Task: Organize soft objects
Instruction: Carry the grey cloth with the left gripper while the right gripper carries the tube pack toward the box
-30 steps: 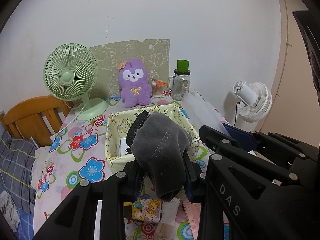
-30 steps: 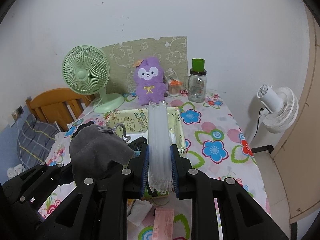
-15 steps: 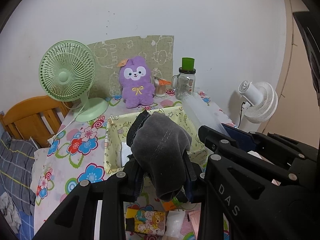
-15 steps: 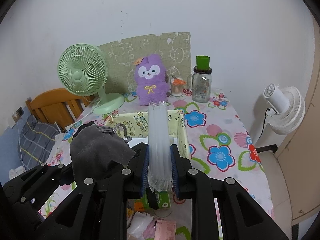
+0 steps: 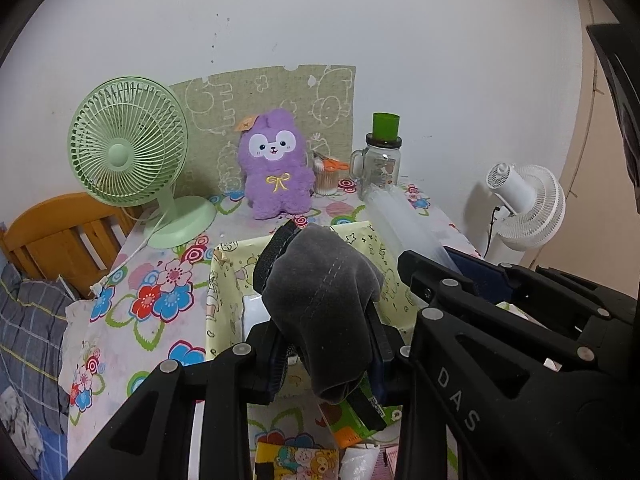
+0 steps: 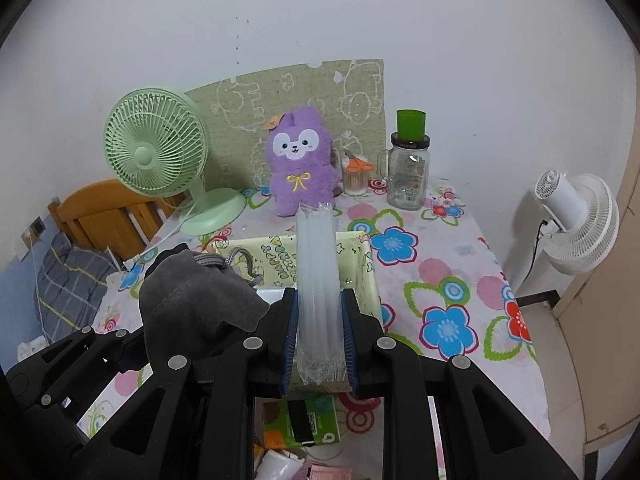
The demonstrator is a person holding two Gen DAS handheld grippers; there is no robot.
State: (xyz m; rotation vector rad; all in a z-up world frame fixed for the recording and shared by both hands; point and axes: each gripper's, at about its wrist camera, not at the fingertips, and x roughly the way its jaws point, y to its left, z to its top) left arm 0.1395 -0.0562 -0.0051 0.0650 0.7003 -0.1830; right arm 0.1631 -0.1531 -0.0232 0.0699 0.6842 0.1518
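While the left gripper [image 5: 326, 344] is pinching a grey velvet pouch [image 5: 320, 300], the right gripper's [image 6: 320, 332] fingers are squeezing a clear straw pack [image 6: 318, 276] above the yellow fabric bin [image 6: 370, 276].

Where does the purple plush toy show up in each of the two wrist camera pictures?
Left wrist: purple plush toy stands left of centre, upper half, against the back wall.
Right wrist: it stands near centre, just beyond the packet of clear tubes.
Shared landmark: the green fan to its left.
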